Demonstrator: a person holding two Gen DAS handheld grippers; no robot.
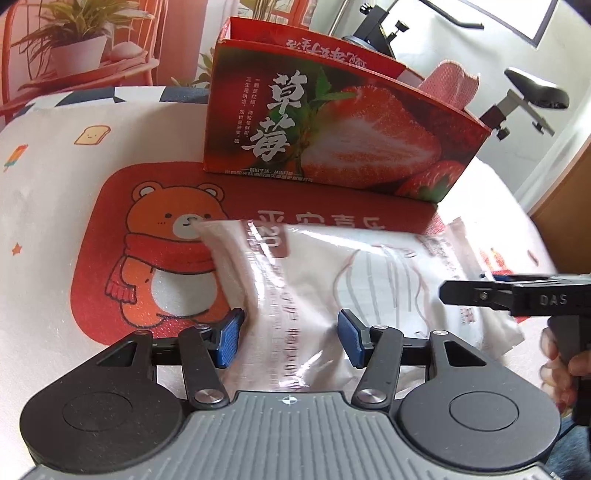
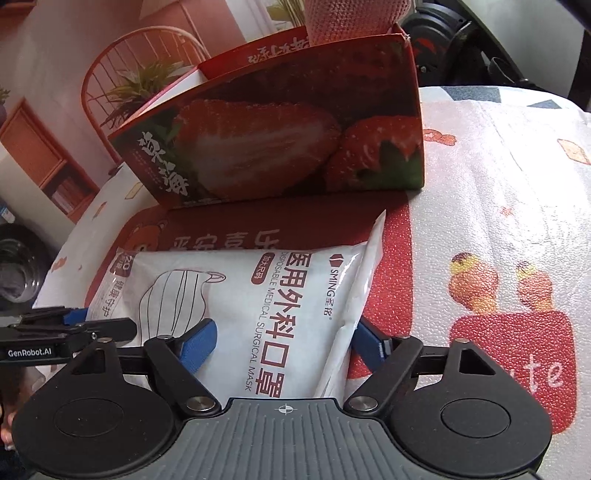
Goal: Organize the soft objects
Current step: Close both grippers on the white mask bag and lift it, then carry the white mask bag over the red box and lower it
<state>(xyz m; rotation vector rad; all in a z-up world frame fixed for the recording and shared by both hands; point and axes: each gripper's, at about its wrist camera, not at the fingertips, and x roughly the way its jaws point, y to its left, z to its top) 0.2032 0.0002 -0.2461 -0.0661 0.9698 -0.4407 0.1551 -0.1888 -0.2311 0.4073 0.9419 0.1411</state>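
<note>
A white pack of surgical masks lies on a red bear mat in front of a red strawberry box. My left gripper grips the pack's near end, with both blue pads against bunched plastic. My right gripper holds the other end: one pad presses on the printed face, while the other sits behind the upturned right seam. Each gripper shows at the edge of the other's view, the right gripper and the left gripper. A pink knitted item sticks out of the box.
The mat lies on a white cartoon-print cloth over the table. A person's hand grips the right tool's handle. A potted plant and red chair stand behind the table. Exercise equipment is at the back right.
</note>
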